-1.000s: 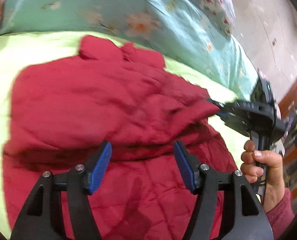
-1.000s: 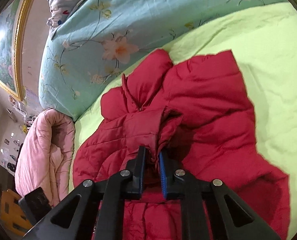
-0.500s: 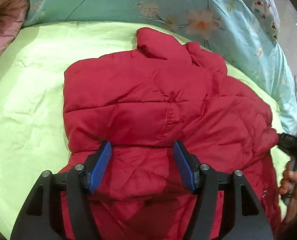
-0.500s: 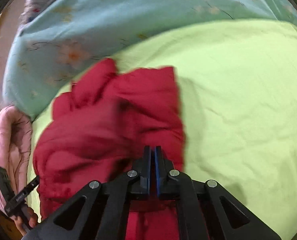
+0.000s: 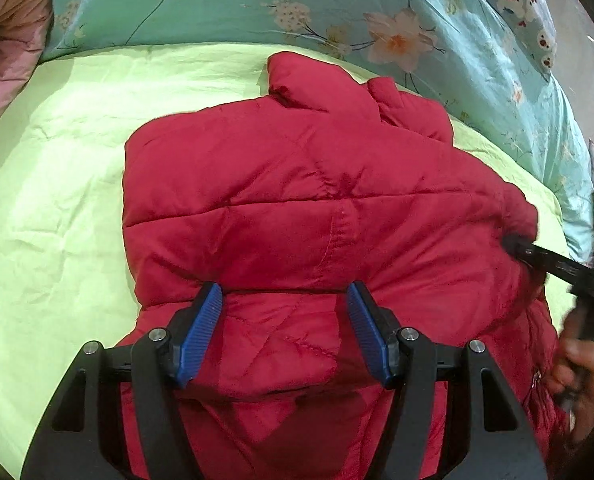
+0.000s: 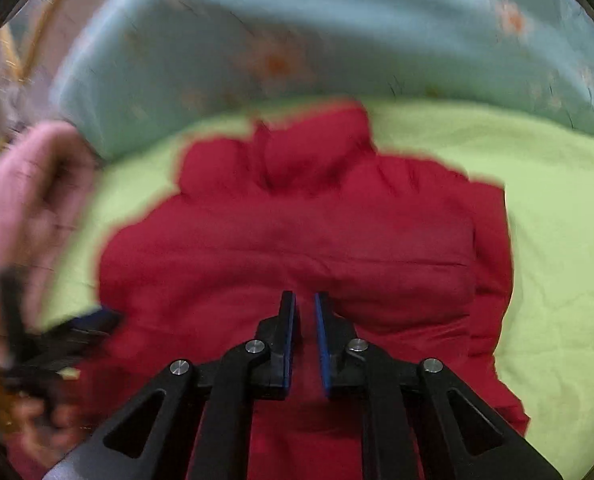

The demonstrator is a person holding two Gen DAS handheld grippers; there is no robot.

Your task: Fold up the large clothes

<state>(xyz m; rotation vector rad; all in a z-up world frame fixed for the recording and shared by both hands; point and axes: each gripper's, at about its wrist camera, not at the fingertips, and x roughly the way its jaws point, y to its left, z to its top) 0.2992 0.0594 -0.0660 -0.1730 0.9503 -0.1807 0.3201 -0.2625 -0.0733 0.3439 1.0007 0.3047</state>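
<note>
Jacket: a red quilted puffer jacket (image 5: 317, 208) lies on the bed, filling the centre and lower half of both views; a folded-over panel covers its upper part, and the collar bunches at its top edge, just below the blue quilt.
Left hand-held gripper: the left hand-held gripper (image 5: 283, 332) sits at the bottom centre of the left wrist view, its blue pads wide apart over the jacket's lower part, nothing between them; whether they touch the fabric I cannot tell.
Right hand-held gripper: the right hand-held gripper (image 6: 305, 340) is at the bottom centre of its own blurred view, pads a narrow gap apart above the jacket, no fabric visibly pinched. In the left wrist view its black tip meets the jacket's right edge.
Bed: a wrinkled lime-green sheet (image 5: 57, 208) surrounds the jacket.
Bedding: a pale blue floral quilt (image 5: 257, 4) runs along the top; a pink padded blanket (image 5: 5, 36) sits upper left.
</note>
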